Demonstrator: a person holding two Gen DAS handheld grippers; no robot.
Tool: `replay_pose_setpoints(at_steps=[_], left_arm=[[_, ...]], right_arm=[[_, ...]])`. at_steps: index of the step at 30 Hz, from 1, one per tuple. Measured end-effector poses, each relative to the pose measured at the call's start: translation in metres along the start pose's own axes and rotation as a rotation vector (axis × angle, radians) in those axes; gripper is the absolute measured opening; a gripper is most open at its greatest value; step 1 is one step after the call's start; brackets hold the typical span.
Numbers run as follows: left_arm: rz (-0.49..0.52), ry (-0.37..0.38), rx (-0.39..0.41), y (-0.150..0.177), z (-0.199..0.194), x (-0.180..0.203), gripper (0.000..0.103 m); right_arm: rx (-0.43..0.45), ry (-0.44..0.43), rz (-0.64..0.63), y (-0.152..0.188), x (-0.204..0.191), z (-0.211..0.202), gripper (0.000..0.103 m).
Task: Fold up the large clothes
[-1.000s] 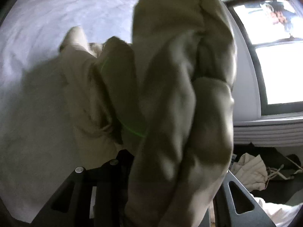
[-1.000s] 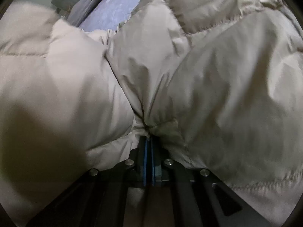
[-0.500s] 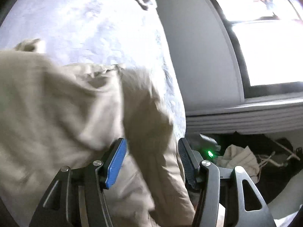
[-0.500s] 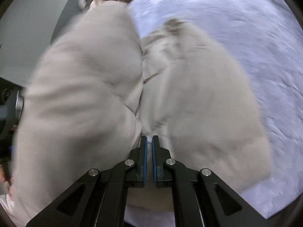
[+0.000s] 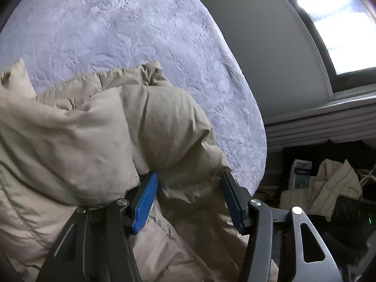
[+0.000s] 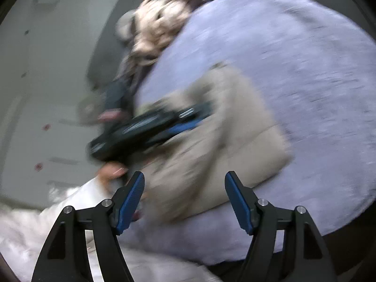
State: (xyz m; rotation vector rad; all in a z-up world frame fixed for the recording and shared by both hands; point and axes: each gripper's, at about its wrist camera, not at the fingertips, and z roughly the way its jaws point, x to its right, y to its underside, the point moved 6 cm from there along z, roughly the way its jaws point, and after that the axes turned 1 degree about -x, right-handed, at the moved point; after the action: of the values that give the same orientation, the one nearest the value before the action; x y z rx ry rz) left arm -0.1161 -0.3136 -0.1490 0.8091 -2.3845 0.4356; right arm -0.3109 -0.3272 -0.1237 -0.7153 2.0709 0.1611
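A beige puffer jacket (image 5: pixel 98 127) lies bunched in a thick fold on the lavender bedspread (image 5: pixel 122 30). My left gripper (image 5: pixel 188 188) is open just above the jacket's near edge. Loose fabric lies between its blue pads (image 5: pixel 145 199), which do not press on it. In the blurred right wrist view the jacket (image 6: pixel 235 122) rests on the bed (image 6: pixel 293 58) beyond my right gripper (image 6: pixel 184 188). Its jaws are opening wide with nothing between them. The left gripper (image 6: pixel 152 127) shows there over the jacket's left side, with a hand (image 6: pixel 112 171) behind it.
A heap of other clothes (image 6: pixel 159 23) sits at the bed's far end. A window (image 5: pixel 340 35) and grey wall stand to the right of the bed. Below them are a beige garment (image 5: pixel 333 185) and clutter on the floor. White cloth (image 6: pixel 58 223) lies at the near left.
The left gripper let go of the hanging jacket, which dropped onto the bed, and it came down over it. The right gripper, shut on the jacket before, opened and drew back upward.
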Motion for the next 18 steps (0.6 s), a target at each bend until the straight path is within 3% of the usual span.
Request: replay_pose_setpoints(at_steps=[3, 4, 7, 8, 9, 10, 14, 18], left_arm=[[0.052, -0.020, 0.057, -0.002, -0.024, 0.008, 0.057], [0.076, -0.029, 0.093, -0.005, -0.039, 0.009, 0.057], [0.110, -0.102, 0.209, -0.008, -0.082, 0.001, 0.057], [0.104, -0.146, 0.255, -0.008, -0.099, -0.010, 0.057], [0.091, -0.188, 0.288, -0.006, -0.112, -0.021, 0.057], [0.064, -0.237, 0.323, -0.004, -0.125, -0.038, 0.057], [-0.054, -0.352, 0.362, 0.005, -0.143, -0.104, 0.057], [-0.082, -0.365, 0.348, -0.005, -0.118, -0.123, 0.058]], right_arm=[[-0.062, -0.057, -0.017, 0.006, -0.013, 0.022, 0.075], [-0.069, -0.042, -0.016, 0.018, -0.014, 0.027, 0.075], [-0.063, 0.084, -0.003, 0.012, -0.008, 0.055, 0.074], [-0.056, 0.128, -0.001, 0.006, -0.007, 0.062, 0.068], [-0.038, 0.181, -0.008, 0.001, -0.002, 0.065, 0.040], [-0.037, 0.205, -0.013, -0.003, -0.002, 0.066, 0.021], [0.012, 0.300, -0.078, -0.013, -0.001, 0.061, 0.014], [0.045, 0.399, -0.192, -0.018, -0.016, 0.051, 0.011]])
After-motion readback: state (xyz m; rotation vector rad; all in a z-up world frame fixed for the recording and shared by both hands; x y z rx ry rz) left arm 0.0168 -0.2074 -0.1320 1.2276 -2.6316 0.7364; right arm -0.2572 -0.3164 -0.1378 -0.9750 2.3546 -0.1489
